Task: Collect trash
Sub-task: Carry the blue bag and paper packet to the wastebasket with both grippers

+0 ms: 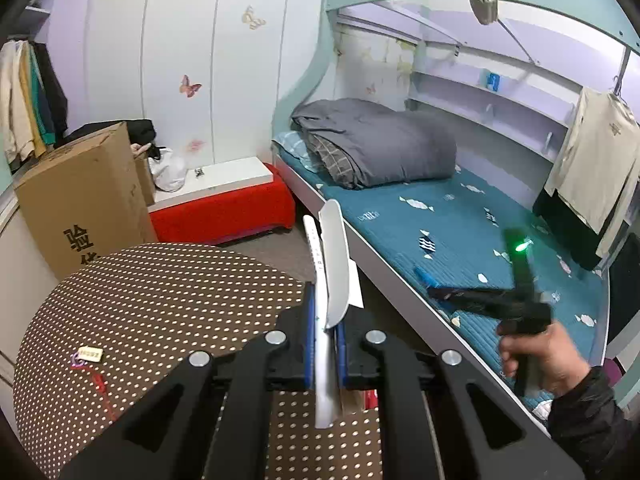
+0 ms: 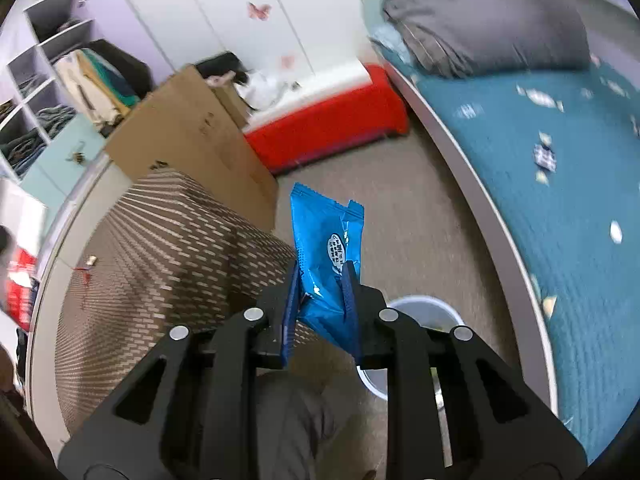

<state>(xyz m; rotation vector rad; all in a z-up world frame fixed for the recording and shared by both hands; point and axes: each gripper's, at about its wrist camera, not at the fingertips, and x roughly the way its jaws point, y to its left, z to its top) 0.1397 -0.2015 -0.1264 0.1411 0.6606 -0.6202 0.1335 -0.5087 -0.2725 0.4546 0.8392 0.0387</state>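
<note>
While both claws carry something: each hand brings a piece of trash toward one bin, judging from how they are held
Landmark: the white bin point(image 2: 420, 312) on the floor, just beside the bed point(image 2: 580, 220) rail
Left claw point(image 1: 326, 344): pressed together on a flat white wrapper point(image 1: 332, 264), gripped edge-on so the strip stands up past the fingertips; it hangs over the edge of the dotted surface point(image 1: 140, 300), on the far side of the surface's rim from the bed
Right claw point(image 2: 320, 304): pinching a blue foil packet point(image 2: 324, 248) low on its body, jaws only narrowly apart around it; the packet's crimped top sticks up clear of the pads
Why held so: a pinch at one end leaves the rest of each wrapper free, which should let it drop cleanly once the jaws part
Right claw versus bin: the bin's rim shows just beyond and below the right finger, so the packet is near but not yet over the opening, as far as I can judge
Bin contents: mostly hidden by the claw; a hint of something green inside, too small to name
Cardboard box point(image 2: 192, 136): well beyond the bin, past the surface; contents not visible
Risk: light foil may cling to a pad or drift past the rim
</note>
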